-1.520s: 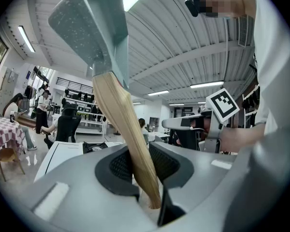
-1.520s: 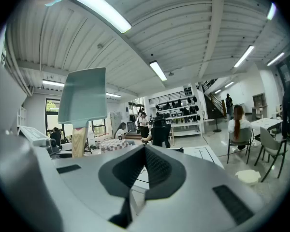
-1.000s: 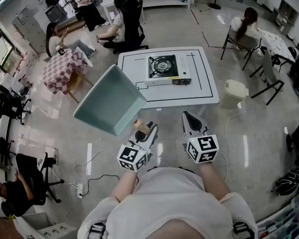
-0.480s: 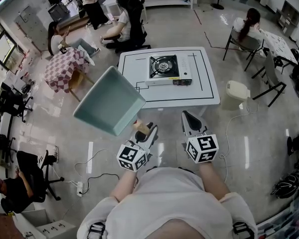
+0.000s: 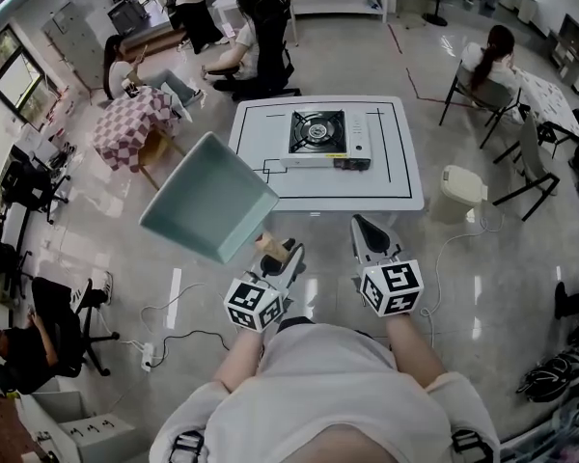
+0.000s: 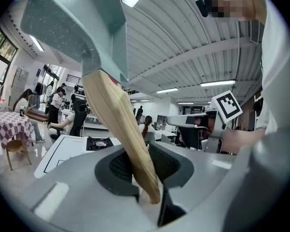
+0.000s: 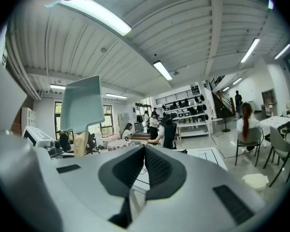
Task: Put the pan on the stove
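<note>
Two claws before the white desk (image 5: pixel 396 177): left claw (image 5: pixel 289 251) clamped on the wooden handle (image 6: pixel 123 129) of the teal square pan (image 5: pixel 209 198), raised well short of the portable gas stove (image 5: pixel 325 138) on the desk; right claw (image 5: pixel 364 228) closed, empty.

Saw a white square table (image 5: pixel 391 177) marked with thin black lines, standing on a glossy grey floor (image 5: pixel 482 287). Found a white single-burner portable gas stove (image 5: pixel 325 138) with a black grate lying on it, inside the outer black outline, toward the far edge. Noted a cream lidded bin (image 5: pixel 459 183) on the floor just beside the table's right side, and a white power strip (image 5: pixel 145 357) with a trailing cable well apart at lower left.
</note>
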